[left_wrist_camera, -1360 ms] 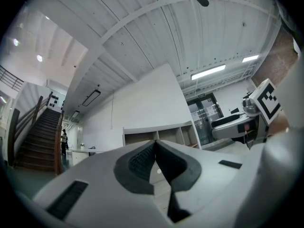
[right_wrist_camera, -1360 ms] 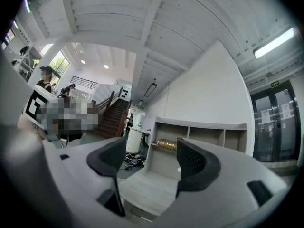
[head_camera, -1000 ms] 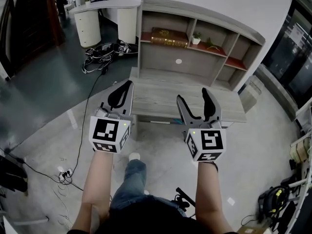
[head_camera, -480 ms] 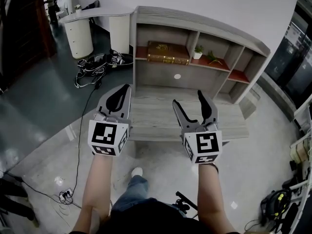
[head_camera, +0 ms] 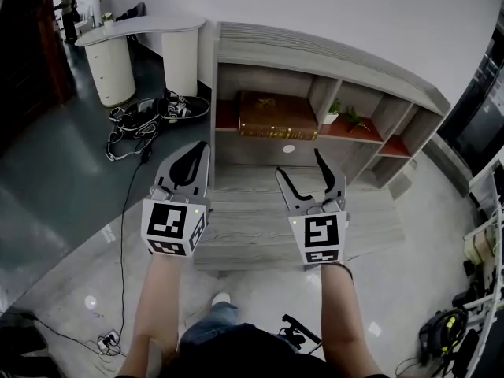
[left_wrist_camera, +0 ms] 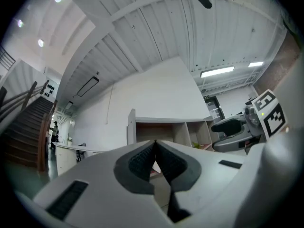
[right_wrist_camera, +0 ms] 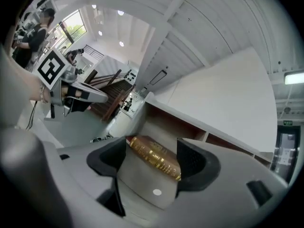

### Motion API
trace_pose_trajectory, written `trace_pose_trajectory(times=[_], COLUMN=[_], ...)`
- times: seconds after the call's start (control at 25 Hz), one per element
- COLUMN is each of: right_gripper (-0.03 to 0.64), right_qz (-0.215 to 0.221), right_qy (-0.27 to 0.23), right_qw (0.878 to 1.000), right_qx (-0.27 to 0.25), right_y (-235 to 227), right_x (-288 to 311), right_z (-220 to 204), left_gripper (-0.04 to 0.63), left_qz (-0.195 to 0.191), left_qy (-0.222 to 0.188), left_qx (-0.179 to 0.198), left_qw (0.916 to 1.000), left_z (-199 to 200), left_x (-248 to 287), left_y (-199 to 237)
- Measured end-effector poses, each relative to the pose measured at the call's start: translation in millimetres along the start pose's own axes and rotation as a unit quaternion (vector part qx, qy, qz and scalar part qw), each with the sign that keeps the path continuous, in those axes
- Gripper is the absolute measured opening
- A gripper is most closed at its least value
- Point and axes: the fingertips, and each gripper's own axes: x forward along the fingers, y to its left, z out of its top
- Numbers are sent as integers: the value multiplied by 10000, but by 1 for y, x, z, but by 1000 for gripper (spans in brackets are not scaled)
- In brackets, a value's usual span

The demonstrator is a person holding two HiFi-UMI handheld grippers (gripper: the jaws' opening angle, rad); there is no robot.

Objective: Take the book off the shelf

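Well, the book (head_camera: pixel 278 115) lies flat in the left bay of the shelf (head_camera: pixel 331 53), on the red board (head_camera: pixel 225 117). Its gilt spine runs left to right along the board's front edge. My right gripper (head_camera: pixel 299 164) has its jaws wide and points straight at it; between them I see the spine framed on a slant, well apart from them. My left gripper (head_camera: pixel 201 152) is closed on nothing and sits off toward the board's left end. I judge the right one better placed: reach forward and up, with the jaws turned to span the book's thickness.
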Motion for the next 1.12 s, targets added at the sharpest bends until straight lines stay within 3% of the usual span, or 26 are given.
trace_pose_trajectory(times=[0.24, 0.4, 0.6, 0.8, 1.0, 1.12], right_gripper=[344, 344, 310, 308, 309, 310], right_qz=[191, 471, 923, 1195, 1213, 1107], right_qy=[507, 928, 1200, 1436, 1502, 1505], right_qw=[9974, 9888, 9720, 9444, 9227, 9179], right_qx=[-471, -1066, -1799, -2707, -3338, -3502], right_y=[-2, 0, 2, 6, 9, 8], right_x=[70, 104, 134, 152, 166, 176], right_z=[-33, -56, -74, -95, -109, -115], left_gripper=[12, 12, 12, 12, 12, 12], left_qz=[-232, -314, -272, -139, 47, 117], left_qy=[124, 172, 210, 249, 213, 227], left_qx=[-77, -123, -257, -266, -341, -300], left_qw=[9996, 9993, 9991, 9992, 9992, 9992], left_z=[-26, -40, -50, -56, -56, -57], left_x=[42, 56, 64, 63, 62, 61], left_y=[21, 28, 35, 41, 44, 44])
